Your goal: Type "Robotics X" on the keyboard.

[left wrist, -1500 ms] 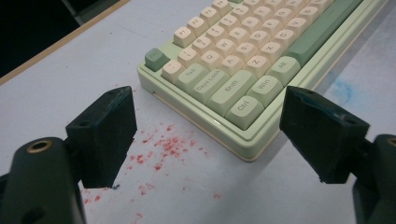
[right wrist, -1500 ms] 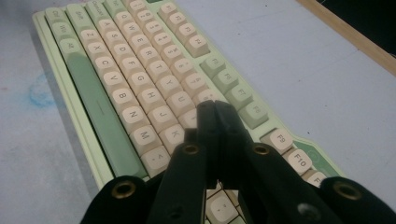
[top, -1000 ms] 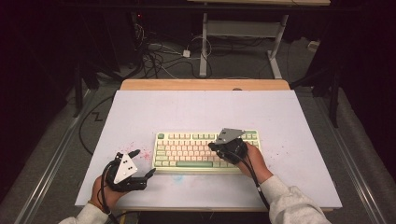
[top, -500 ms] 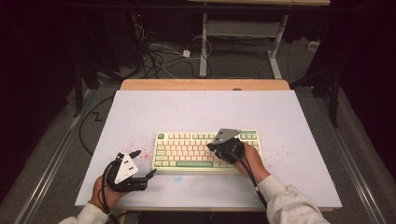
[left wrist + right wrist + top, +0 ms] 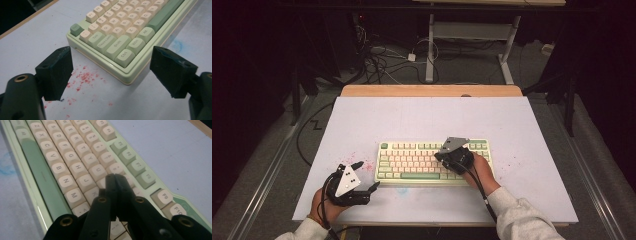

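A pale green keyboard (image 5: 412, 162) with cream keys lies in the middle of the white table top (image 5: 422, 120). My right gripper (image 5: 443, 155) hovers over its right half, jaws shut together with nothing between them; in the right gripper view its tips (image 5: 115, 177) sit over the keyboard (image 5: 75, 170) near the I and K keys, and contact cannot be told. My left gripper (image 5: 367, 176) rests on the table near the keyboard's front left corner. In the left gripper view it (image 5: 110, 72) is open, and the corner of the keyboard (image 5: 120, 42) by the Ctrl key lies ahead of the wide gap.
Red specks (image 5: 83, 77) stain the table by the keyboard's left corner, and a faint blue smear (image 5: 178, 46) lies in front of it. A wooden edge (image 5: 432, 90) runs along the table's far side. Cables (image 5: 382, 55) and desk legs stand on the floor beyond.
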Demonstrator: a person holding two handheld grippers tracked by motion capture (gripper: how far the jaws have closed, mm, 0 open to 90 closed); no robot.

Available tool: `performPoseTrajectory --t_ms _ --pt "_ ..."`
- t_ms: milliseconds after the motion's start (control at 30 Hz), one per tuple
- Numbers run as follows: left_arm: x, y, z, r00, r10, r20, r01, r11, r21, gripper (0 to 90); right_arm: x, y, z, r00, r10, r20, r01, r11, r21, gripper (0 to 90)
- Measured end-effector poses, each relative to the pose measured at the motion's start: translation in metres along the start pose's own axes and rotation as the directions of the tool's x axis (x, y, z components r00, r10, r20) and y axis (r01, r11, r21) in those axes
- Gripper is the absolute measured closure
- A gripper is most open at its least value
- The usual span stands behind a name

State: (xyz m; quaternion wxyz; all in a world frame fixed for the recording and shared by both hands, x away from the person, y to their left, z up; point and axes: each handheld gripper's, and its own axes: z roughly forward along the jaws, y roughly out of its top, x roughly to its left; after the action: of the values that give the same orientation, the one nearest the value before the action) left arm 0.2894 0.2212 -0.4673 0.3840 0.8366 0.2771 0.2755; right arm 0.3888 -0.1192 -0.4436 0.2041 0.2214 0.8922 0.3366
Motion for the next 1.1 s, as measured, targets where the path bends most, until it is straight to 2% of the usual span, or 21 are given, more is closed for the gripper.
performPoseTrajectory --t_ms 133,267,1100 --pt "-0.0002 0.0001 -0.0001 1.0 0.0 -0.001 0.0 1.0 0.0 17.9 -0.0028 -0.0008 0.0014 0.9998 0.008 0.021 -0.008 1.0 0.009 90.0" --pt "-0.0002 0.0 0.0001 1.0 0.002 0.001 -0.002 1.0 0.001 17.9 -0.0048 -0.0015 0.0011 0.9996 0.017 0.021 -0.017 1.0 0.006 90.0" --pt "-0.0008 0.0002 0.001 0.9999 0.009 0.007 -0.01 0.9999 0.01 17.9 -0.0018 -0.0026 0.0064 0.9997 -0.001 0.026 0.0 0.999 0.04 90.0"
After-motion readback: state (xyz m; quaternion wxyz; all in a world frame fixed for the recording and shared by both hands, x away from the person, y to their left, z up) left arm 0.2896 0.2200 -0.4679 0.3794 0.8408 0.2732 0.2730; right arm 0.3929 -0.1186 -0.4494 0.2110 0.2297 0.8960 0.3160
